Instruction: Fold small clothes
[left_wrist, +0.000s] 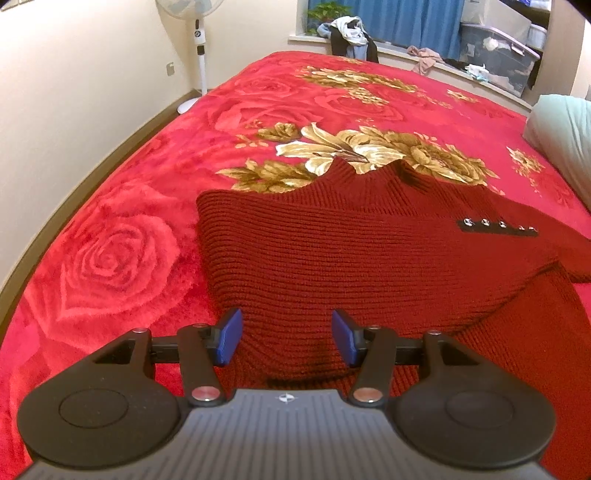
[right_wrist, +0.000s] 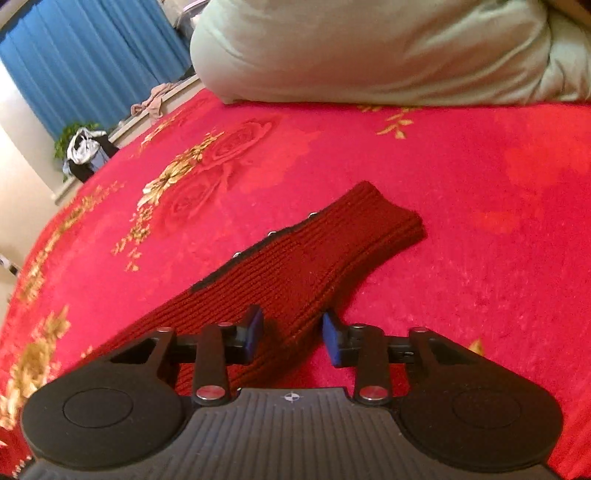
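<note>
In the left wrist view, the left gripper (left_wrist: 287, 338) sits low over the near part of the sweater (left_wrist: 351, 251), its blue-padded fingers (left_wrist: 229, 336) spread apart with nothing between them but the knit beneath. The sweater, dark red and ribbed, lies flat on the bed (left_wrist: 110, 258), its collar at the far edge and its body reaching toward the camera. A black strip with a row of small silver studs (left_wrist: 498, 225) crosses the knit on the right. One sleeve appears folded in across the body on the right, making a diagonal edge there.

In the right wrist view, the right gripper (right_wrist: 292, 338) hovers just above the sleeve (right_wrist: 306, 266), fingers (right_wrist: 254, 334) parted on either side of the cloth and not pinching it. The sleeve runs diagonally away from the gripper and ends in a ribbed cuff (right_wrist: 384, 221) lying flat on the red floral blanket. Studs show along its left edge.

Farther off, a pale green pillow (right_wrist: 369, 48) rests at the head of the bed. Beyond the bed's foot, a white fan (left_wrist: 199, 44) stands by the wall, a heap of clothes (left_wrist: 349, 35) sits on the window ledge before blue curtains (left_wrist: 413, 18), and a clear storage bin (left_wrist: 495, 51) stands to the right.
</note>
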